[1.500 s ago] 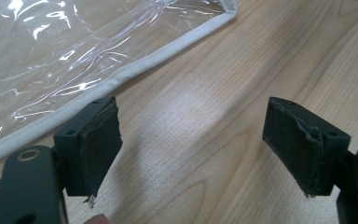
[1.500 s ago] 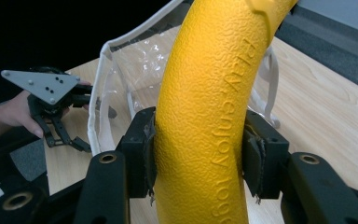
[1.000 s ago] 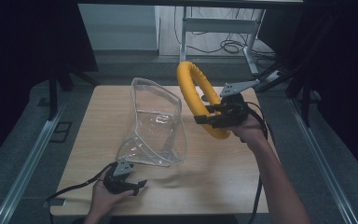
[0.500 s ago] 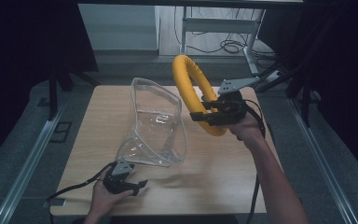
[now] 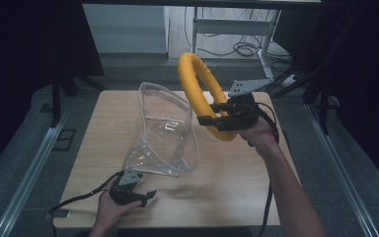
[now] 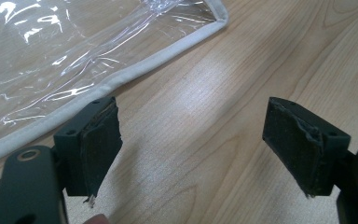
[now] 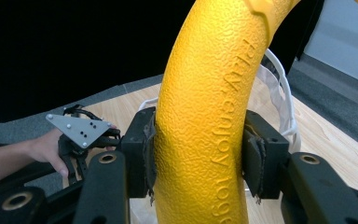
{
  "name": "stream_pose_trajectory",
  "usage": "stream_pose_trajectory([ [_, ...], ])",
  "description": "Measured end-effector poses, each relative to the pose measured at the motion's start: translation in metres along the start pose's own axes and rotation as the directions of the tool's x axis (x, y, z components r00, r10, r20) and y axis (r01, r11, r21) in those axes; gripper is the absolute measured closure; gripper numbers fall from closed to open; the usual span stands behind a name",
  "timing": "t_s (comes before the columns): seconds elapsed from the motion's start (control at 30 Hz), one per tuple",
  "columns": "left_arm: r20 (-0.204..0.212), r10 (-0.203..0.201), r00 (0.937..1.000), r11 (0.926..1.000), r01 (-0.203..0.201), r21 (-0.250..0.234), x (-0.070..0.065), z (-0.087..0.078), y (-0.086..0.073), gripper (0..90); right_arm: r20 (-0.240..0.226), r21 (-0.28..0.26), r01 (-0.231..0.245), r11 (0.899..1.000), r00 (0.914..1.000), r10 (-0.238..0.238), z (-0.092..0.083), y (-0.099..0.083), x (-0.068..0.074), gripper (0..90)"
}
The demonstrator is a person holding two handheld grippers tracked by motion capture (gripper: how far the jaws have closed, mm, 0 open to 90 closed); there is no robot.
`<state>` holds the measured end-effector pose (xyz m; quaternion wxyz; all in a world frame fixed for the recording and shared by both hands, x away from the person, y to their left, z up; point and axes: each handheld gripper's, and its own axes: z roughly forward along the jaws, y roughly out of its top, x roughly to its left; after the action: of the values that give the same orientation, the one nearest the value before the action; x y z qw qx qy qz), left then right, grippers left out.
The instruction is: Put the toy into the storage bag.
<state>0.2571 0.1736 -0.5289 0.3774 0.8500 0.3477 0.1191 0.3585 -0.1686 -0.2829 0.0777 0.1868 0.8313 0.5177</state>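
Pale wooden tabletop [image 5: 227, 187] fills the middle of the high view, dark floor around it. At the lower left of the frame the left tool [image 5: 145, 196] rests on the wood, released, jaws wide apart beside the white-trimmed edge of a clear plastic bag [image 5: 165, 133]. Farther back, right of centre, the right tool [image 5: 205, 112] is clenched around a yellow ring [image 5: 193, 79], held upright above the tabletop beside the bag's open mouth.

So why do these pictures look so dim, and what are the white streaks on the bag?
High view: dark surroundings, light mostly on the table. Left gripper view: the streaks are glare on the clear bag. Right gripper view: the yellow ring is sharp and its backdrop black.
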Motion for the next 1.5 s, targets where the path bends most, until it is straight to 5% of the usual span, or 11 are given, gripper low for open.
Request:
stream_pose_trajectory([
  [0.7, 0.003, 0.002, 1.0000, 1.0000, -0.002, 0.003, 0.000, 0.000, 0.000, 19.0, -0.026, -0.062, 0.033, 0.998, 0.9990, -0.035, -0.002, 0.024, 0.013, 51.7],
  [1.5, 0.005, 0.004, 1.0000, 1.0000, -0.004, 0.008, 0.001, 0.000, 0.000, 19.0, -0.138, -0.122, 0.052, 0.991, 0.9881, -0.069, 0.019, 0.046, 0.039, 51.6],
])
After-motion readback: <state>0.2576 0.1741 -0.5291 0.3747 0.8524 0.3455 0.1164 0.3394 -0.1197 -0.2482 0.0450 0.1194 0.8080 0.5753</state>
